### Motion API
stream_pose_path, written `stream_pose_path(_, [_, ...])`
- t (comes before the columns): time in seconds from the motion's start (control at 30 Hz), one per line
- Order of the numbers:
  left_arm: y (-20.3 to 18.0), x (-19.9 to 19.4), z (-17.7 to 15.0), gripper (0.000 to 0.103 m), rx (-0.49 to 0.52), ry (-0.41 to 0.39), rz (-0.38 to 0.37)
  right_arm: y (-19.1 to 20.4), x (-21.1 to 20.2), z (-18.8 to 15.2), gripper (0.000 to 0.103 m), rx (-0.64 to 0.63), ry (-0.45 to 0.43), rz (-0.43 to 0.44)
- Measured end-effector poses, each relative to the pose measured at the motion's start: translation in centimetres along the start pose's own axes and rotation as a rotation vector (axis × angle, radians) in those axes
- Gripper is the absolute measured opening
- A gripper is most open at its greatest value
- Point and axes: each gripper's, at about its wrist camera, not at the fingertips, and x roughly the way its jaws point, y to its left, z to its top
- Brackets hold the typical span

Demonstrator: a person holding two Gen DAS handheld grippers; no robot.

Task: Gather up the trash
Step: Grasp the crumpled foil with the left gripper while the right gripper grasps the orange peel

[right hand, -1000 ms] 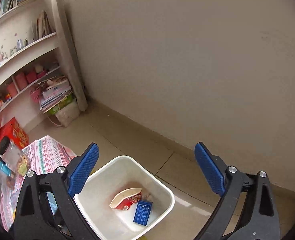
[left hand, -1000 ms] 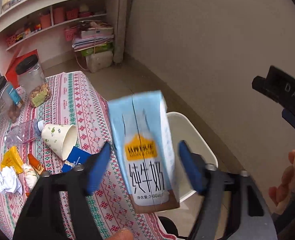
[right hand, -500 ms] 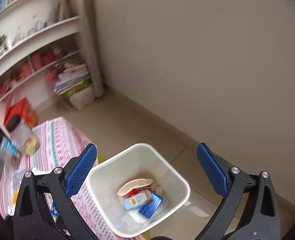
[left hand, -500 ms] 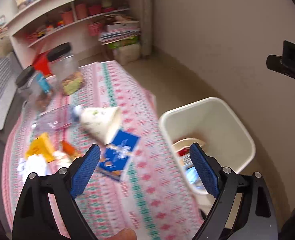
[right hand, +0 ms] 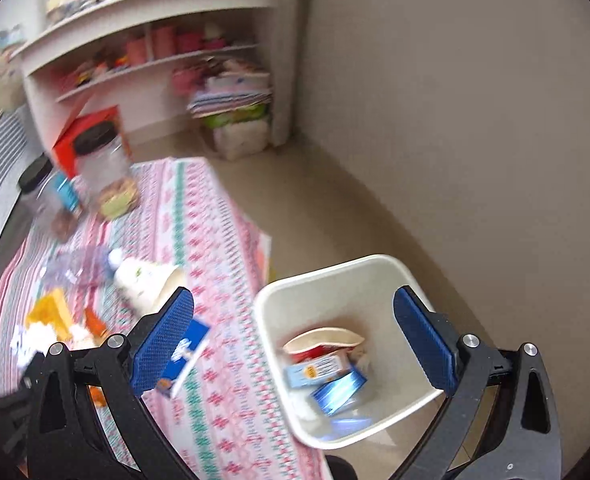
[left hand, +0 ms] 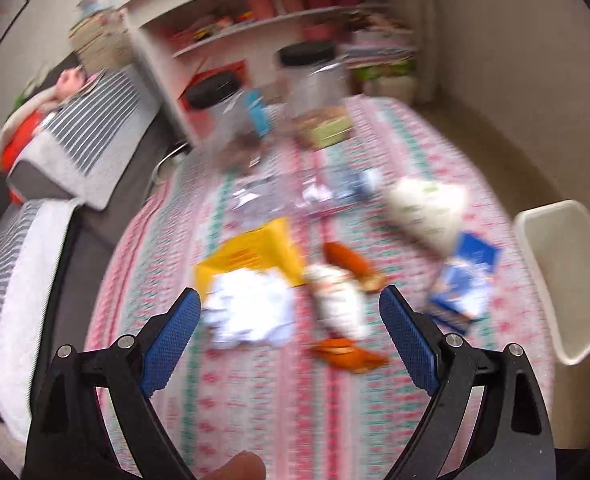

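Observation:
My left gripper (left hand: 289,330) is open and empty above the patterned tablecloth (left hand: 279,408). Under it lie a crumpled white paper (left hand: 249,312), a yellow packet (left hand: 251,256), an orange-and-white wrapper (left hand: 341,308), a blue carton (left hand: 465,280), a paper cup (left hand: 427,204) and a crushed clear bottle (left hand: 307,192). My right gripper (right hand: 293,338) is open and empty above the white bin (right hand: 307,284), which holds the milk carton (right hand: 319,368), a blue packet (right hand: 337,392) and a red-and-white cup (right hand: 319,344). The bin also shows in the left wrist view (left hand: 563,280).
Two clear jars with black lids (left hand: 311,80) stand at the table's far end. White shelves (right hand: 155,60) and stacked papers (right hand: 231,92) line the back wall. A striped sofa (left hand: 79,132) is at the left. The bin stands on the floor by the table's right edge.
My left gripper let go of the milk carton, which now lies in the bin, and swung left over the table trash. My right gripper turned left, still open.

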Motion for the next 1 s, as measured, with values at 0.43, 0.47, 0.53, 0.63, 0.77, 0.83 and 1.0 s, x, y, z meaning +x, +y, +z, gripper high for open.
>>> stream_pose_path(0.43, [5.9,7.3,-1.3,0.071,-0.131,0.198,-0.103,10.5,2.3,-4.0,0.096,-0.361,0.098,0.212])
stream_pose_path(0.47, [6.1,7.4,-1.4,0.07,-0.134,0.196,-0.11,11.5,2.4,-4.5,0.096,-0.395,0.107,0.234])
stream_pose_path(0.53, [6.4,8.0,-1.5,0.056,-0.133,0.204,-0.127,13.1,2.6,-5.6,0.096,-0.457,0.131,0.293])
stream_pose_path(0.63, [6.6,8.8,-1.4,0.026,-0.13,0.242,-0.161,15.4,2.8,-7.3,0.096,-0.558,0.175,0.378])
stream_pose_path(0.77, [7.2,8.3,-1.0,0.02,-0.131,0.229,-0.188,18.0,2.9,-9.4,0.096,-0.667,0.179,0.417])
stream_pose_path(0.83, [7.8,7.7,-0.6,0.02,-0.143,0.211,-0.207,18.8,3.2,-9.8,0.095,-0.67,0.209,0.446])
stream_pose_path(1.0, [10.1,6.3,0.5,0.02,-0.18,0.161,-0.224,20.1,4.9,-10.1,0.075,-0.623,0.326,0.491])
